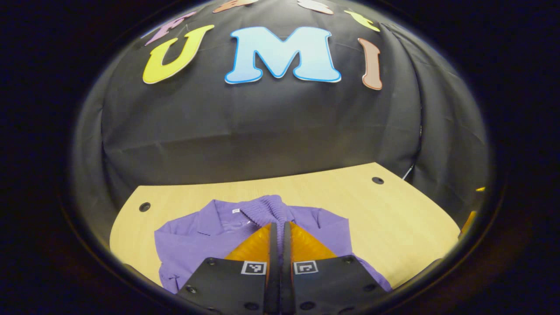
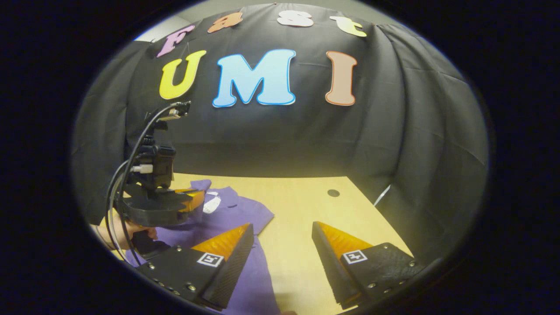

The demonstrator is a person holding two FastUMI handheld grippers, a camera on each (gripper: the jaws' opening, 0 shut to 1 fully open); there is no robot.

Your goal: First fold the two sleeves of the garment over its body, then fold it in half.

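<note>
So the purple garment [image 1: 197, 240] is lying flat on the light wood counter [image 1: 393, 218], collar end pointing toward the black cloth wall [image 1: 262, 131] at the back. In the left gripper view, the left tongs [image 1: 280, 227] are clenched, the two fingers pressed together with only a thin line between them, and their tips sit over the ribbed collar area near the middle of the garment. Can't tell whether any fabric is actually pinched between them or whether they're just hovering above it. A small white tag [image 1: 236, 211] shows inside the neck, just left of those tips. There's a dark round hole [image 1: 144, 207] in the counter off the garment's left shoulder and another hole [image 1: 377, 180] well off to its right, closer to the wall. In the right gripper view, the right tongs [image 2: 282, 245] are spread wide, holding nothing, with bare counter showing in the gap; one finger hangs over the garment's edge and the other is over plain wood beside the garment. Farther off in that same view you can see the left tongs from the side, above the garment's collar end, with cables [image 2: 127, 175] looping off the back and a hand [image 2: 127, 229] gripping the handle underneath.
</note>
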